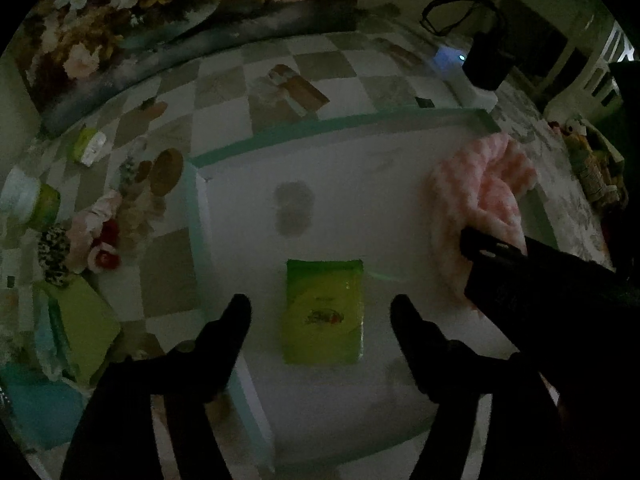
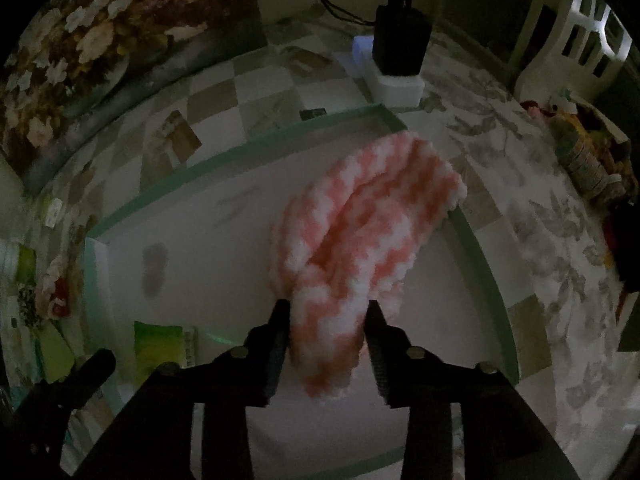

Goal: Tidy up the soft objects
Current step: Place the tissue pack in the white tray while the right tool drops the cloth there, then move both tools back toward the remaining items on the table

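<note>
A white tray with a green rim point(image 1: 320, 128) point(image 2: 224, 152) lies on the table. A green soft packet point(image 1: 323, 312) lies flat in it; it also shows at the lower left of the right wrist view point(image 2: 158, 344). My left gripper point(image 1: 320, 308) is open above the packet, one finger on each side, not touching it. My right gripper point(image 2: 326, 312) is shut on a pink-and-white fluffy cloth point(image 2: 356, 232) and holds it over the tray's right part. The cloth point(image 1: 480, 204) and the right gripper's black body also show in the left wrist view.
Left of the tray lie several soft items: a pink and red pile point(image 1: 100, 232), a leopard-print piece point(image 1: 54, 252), green packs point(image 1: 84, 328) and a round wooden lid point(image 1: 166, 172). A black charger on a white block point(image 2: 400, 64) stands behind the tray. More clutter point(image 2: 588, 152) lies at far right.
</note>
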`<state>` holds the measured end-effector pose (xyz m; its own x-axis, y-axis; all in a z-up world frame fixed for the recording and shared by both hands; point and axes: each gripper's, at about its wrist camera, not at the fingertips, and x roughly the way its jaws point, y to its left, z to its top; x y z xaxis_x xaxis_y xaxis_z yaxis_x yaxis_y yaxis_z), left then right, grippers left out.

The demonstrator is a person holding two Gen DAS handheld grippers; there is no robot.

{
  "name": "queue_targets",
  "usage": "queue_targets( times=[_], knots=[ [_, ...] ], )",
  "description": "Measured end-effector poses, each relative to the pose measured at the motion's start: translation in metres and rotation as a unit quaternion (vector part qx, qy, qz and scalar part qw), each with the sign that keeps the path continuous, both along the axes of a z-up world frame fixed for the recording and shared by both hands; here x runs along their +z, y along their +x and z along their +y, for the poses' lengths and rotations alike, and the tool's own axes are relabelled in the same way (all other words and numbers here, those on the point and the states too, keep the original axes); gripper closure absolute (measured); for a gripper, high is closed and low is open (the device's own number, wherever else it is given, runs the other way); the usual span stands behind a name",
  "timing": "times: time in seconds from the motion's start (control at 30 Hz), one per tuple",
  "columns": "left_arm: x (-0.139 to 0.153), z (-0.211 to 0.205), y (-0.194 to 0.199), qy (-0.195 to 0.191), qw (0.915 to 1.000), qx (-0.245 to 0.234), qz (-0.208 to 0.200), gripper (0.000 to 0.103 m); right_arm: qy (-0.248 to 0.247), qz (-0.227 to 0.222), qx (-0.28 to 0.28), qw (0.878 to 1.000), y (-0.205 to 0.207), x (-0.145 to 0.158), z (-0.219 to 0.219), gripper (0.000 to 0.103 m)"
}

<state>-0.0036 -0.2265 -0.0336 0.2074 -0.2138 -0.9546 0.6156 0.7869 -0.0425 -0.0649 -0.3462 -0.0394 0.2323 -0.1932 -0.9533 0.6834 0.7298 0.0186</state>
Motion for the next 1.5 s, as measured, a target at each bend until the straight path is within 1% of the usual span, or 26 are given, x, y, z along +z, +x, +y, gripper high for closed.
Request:
queue_targets(
  times=[0.03,0.07,0.13,0.3,0.33,0.4,0.43,0.47,0.5,0.6,0.77,1.03,1.27,1.5],
  knots=[
    [0.003,0.001,0.001,0.0,1.0,0.002,-0.004,0.026,-0.001,-0.005,-0.002,1.0,-0.001,0.003,0.0,0.045],
    [0.004,0.003,0.001,0.001,1.0,0.004,-0.006,0.023,-0.003,-0.008,-0.004,1.0,-0.001,0.006,0.0,0.041],
    [0.008,0.007,0.004,0.001,0.9999,0.012,-0.01,0.02,-0.01,-0.013,-0.005,1.0,-0.002,0.012,0.0,0.038],
    [0.015,0.018,0.012,-0.009,0.9993,0.037,-0.007,0.017,-0.018,-0.019,-0.005,1.0,-0.002,0.021,0.001,0.029],
    [0.018,0.022,0.015,-0.012,0.9989,0.045,-0.008,0.015,-0.018,-0.02,-0.005,1.0,-0.002,0.021,0.001,0.025],
    [0.019,0.026,0.017,-0.011,0.9983,0.055,-0.013,0.008,-0.02,-0.021,-0.006,1.0,-0.003,0.022,0.001,0.018],
    [0.02,0.028,0.019,-0.009,0.998,0.061,-0.017,0.008,-0.02,-0.022,-0.007,1.0,-0.003,0.022,0.002,0.012],
    [0.02,0.03,0.021,-0.007,0.9975,0.068,-0.021,0.007,-0.017,-0.027,-0.009,0.999,-0.004,0.022,0.001,0.004],
    [0.02,0.033,0.022,-0.005,0.9969,0.075,-0.023,0.006,-0.016,-0.03,-0.011,0.999,-0.005,0.022,0.001,0.0],
    [0.017,0.043,0.03,-0.003,0.9952,0.097,-0.018,0.005,-0.012,-0.037,-0.017,0.999,-0.007,0.022,-0.002,0.0],
    [0.014,0.057,0.041,-0.008,0.9924,0.123,-0.003,0.005,-0.015,-0.029,-0.012,0.999,-0.003,0.02,0.001,0.0],
    [0.015,0.08,0.061,-0.027,0.9868,0.159,0.012,0.004,-0.017,-0.025,0.0,1.0,0.001,0.018,0.007,0.0],
    [0.019,0.113,0.083,-0.025,0.9808,0.193,0.005,0.003,-0.011,-0.023,0.017,1.0,0.009,0.016,0.019,0.0],
    [0.029,0.16,0.107,-0.036,0.9707,0.237,-0.003,0.003,-0.012,-0.025,0.047,0.998,0.021,0.018,0.04,0.0]
  ],
)
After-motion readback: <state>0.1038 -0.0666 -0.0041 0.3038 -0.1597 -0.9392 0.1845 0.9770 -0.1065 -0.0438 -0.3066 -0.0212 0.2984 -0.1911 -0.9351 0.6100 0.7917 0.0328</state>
